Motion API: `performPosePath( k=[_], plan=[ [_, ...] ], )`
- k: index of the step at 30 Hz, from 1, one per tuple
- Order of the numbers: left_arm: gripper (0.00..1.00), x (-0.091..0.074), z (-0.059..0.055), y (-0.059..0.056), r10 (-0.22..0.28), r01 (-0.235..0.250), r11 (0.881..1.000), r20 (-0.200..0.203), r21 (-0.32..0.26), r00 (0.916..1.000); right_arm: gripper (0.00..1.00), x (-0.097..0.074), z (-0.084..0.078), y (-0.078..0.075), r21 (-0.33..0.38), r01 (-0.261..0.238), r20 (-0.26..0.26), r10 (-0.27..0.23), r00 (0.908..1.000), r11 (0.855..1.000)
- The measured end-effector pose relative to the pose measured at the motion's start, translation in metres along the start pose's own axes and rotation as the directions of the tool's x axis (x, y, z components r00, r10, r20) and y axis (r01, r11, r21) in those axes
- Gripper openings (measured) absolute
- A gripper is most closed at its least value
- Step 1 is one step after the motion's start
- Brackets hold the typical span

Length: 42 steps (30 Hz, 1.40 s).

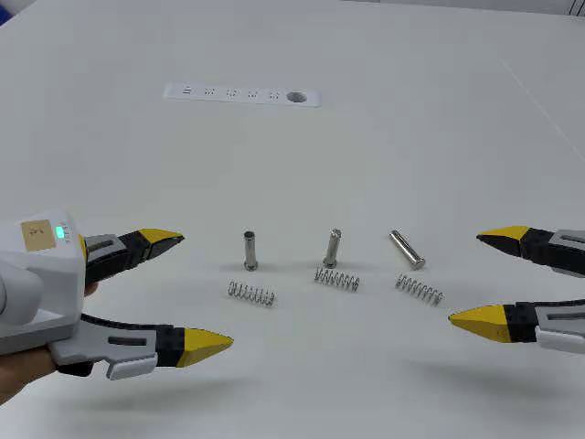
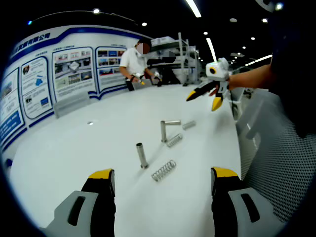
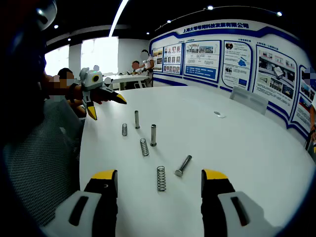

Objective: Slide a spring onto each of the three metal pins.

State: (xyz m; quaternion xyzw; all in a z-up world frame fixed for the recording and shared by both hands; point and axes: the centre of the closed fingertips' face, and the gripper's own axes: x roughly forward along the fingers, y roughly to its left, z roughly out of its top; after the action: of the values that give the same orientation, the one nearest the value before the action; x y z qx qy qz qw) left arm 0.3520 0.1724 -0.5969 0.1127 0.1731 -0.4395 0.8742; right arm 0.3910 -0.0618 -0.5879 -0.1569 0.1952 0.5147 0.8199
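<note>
Head view, tabletop (image 1: 393,146). Three pins in a row at frame centre: left pin (image 1: 250,251) & middle pin (image 1: 332,248) upright, right pin (image 1: 407,250) lying flat. Just below each lies a spring: left spring (image 1: 251,294), middle spring (image 1: 336,278), right spring (image 1: 419,289). Socket strip (image 1: 242,94) upper centre-left, well apart. Left gripper (image 1: 207,290) lower left; right gripper (image 1: 463,278) at right edge; both clear of parts.

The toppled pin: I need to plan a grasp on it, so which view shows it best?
The right gripper view: the toppled pin lies closest there, near the centre, head and shaft plain. The head view shows it from above, smaller, behind a spring. The left gripper view shows it small and far off.
</note>
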Motion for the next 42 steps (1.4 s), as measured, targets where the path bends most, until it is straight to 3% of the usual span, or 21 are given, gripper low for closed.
performPosePath(
  k=[29, 42],
  plan=[
    [0.81, 0.0, -0.001, -0.002, -0.009, 0.009, 1.0, 0.003, 0.001, 1.0, 0.69, 0.0, -0.001, 0.002, 0.013, 0.008, -0.009, -0.008, 0.9999, 1.0],
    [0.81, 0.001, 0.0, -0.003, -0.004, 0.004, 1.0, 0.003, -0.003, 1.0, 0.63, 0.011, 0.004, -0.008, 0.009, 0.022, -0.026, -0.022, 0.9994, 1.0]
  ],
)
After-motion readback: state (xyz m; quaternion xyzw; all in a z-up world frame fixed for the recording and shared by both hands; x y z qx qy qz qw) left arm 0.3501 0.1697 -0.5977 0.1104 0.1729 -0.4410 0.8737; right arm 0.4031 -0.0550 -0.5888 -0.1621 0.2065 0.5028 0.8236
